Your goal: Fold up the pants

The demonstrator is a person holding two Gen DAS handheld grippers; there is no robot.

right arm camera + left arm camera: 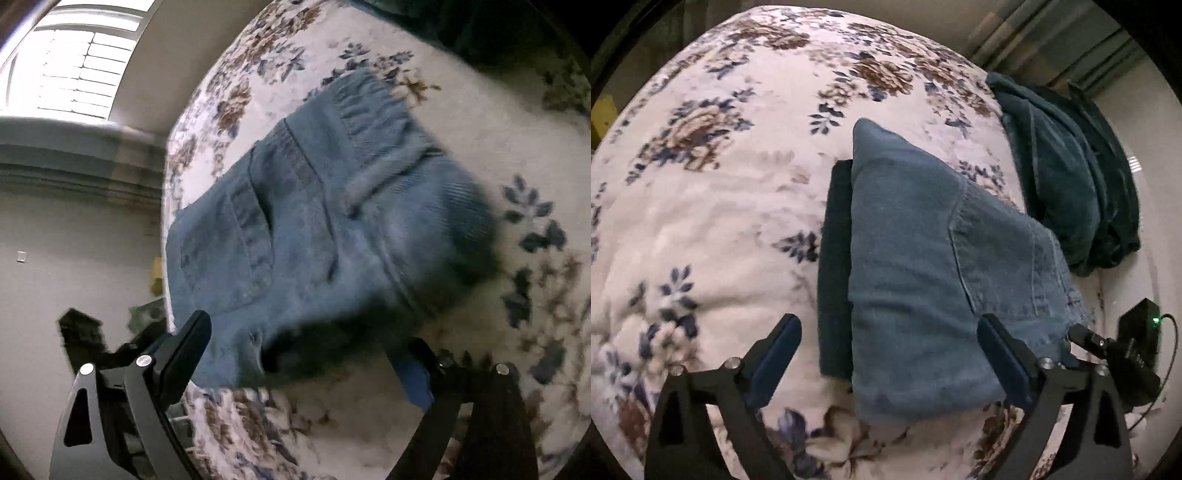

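Folded blue jeans (916, 258) lie flat on the floral bedspread (720, 203), with a back pocket and the waistband showing in the right wrist view (314, 229). A dark folded cloth (834, 277) sticks out from under their left side. My left gripper (890, 354) hangs open above the near end of the jeans, with one finger on each side and neither pad touching. My right gripper (303, 358) is open too and straddles the jeans' near edge without pressing it. It also shows at the right of the left wrist view (1108, 347).
A dark teal blanket (1071, 177) is bunched at the bed's right side. Curtains (1052, 40) hang beyond it. The right wrist view shows the bed's edge, bare floor (74, 258) and a bright window (74, 62). The bedspread stretches wide to the left.
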